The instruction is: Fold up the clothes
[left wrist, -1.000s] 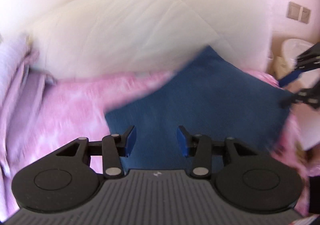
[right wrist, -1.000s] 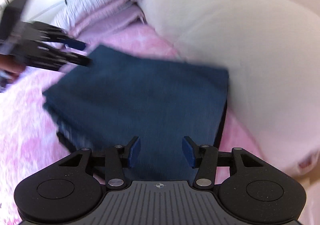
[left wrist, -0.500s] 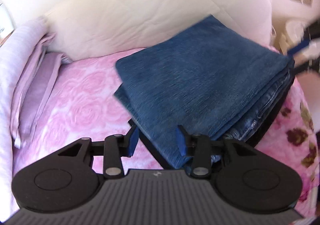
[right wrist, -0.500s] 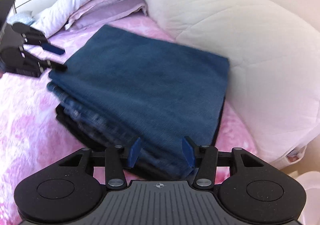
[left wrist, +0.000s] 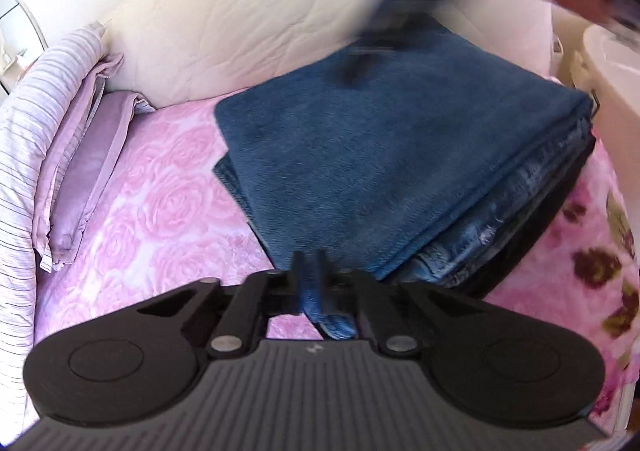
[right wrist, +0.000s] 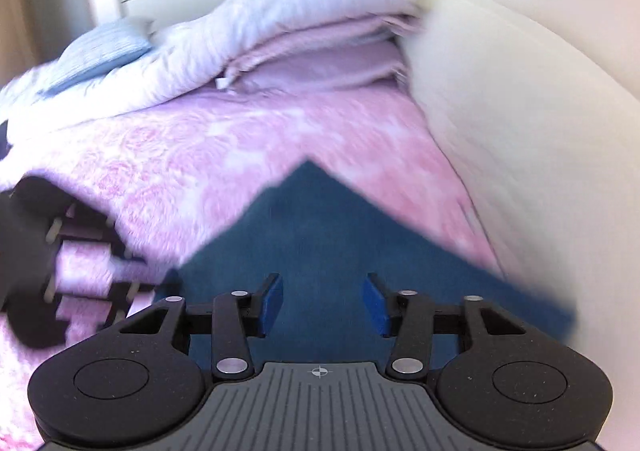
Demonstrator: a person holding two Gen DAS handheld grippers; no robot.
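L gripper: fingers pressed close together, pinching the near corner of the folded stack; blue fabric shows between and just below the tips
R gripper: jaws spread wide, nothing between the blue pads; hovers over the top cloth, contact w/ it can't be told
R gripper from L cam: dark blurred shape over the far part of the stack, w/ blurred hand behind at far right; detail unreadable
L gripper from R cam: dark blurred shape at left edge, over the pink spread; finger state not readable in this view
Blue folded cloth: fuzzy dark-blue piece, folded flat, roughly square, top of stack; lies on the bed, right of centre in L view
Denim layer: lighter blue folded edges directly under the fuzzy cloth, visible along right & near sides
Dark layer: black edge at bottom of stack, right side, touching the bedspread
Bedspread: pink rose print, under the stack; bare area to the left
Cream quilt: big padded roll along the far side, just behind the stack; in R view it runs down the right side
Lilac pillows: striped + plain, piled at left, well apart from the stack
Blue cloth in R view: corner points to far side, motion blur on edges
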